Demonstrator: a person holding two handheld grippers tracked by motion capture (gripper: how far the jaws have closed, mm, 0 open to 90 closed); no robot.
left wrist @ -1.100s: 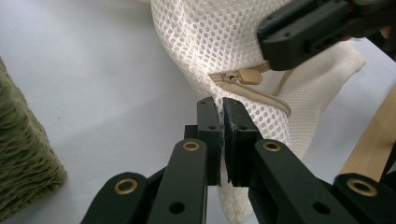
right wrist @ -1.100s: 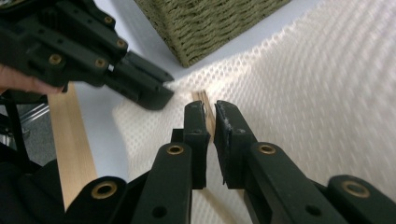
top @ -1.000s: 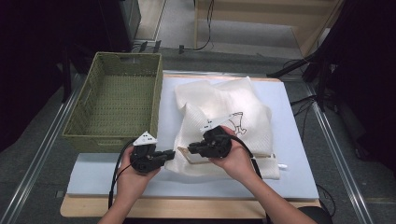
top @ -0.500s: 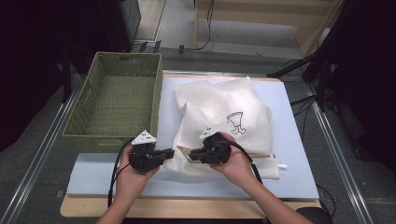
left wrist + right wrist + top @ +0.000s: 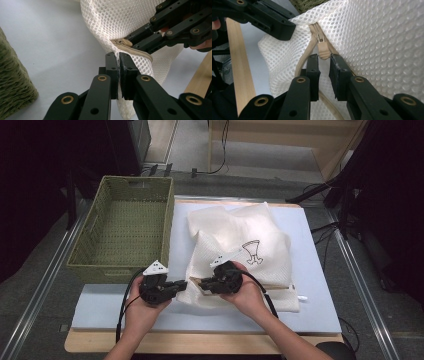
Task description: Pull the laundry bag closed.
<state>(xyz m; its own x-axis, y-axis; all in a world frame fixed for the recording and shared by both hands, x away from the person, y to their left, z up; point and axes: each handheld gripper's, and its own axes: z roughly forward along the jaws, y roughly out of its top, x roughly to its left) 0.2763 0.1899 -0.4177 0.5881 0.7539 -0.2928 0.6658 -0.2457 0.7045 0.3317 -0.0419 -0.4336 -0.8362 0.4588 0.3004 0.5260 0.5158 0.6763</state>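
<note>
While the left gripper (image 5: 119,56) pinches the corner of the mesh laundry bag (image 5: 235,240) lying on the worktop (image 5: 310,285), the right gripper (image 5: 323,60) has just been opening, its jaws narrowly apart around the zipper pull (image 5: 323,49).

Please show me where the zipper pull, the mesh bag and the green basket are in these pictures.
zipper pull (image 5: 324,51): right gripper view, on the beige tab just ahead of the jaws.
mesh bag (image 5: 120,22): left gripper view, on its white netting.
green basket (image 5: 170,222): high view, on its right rim.
</note>
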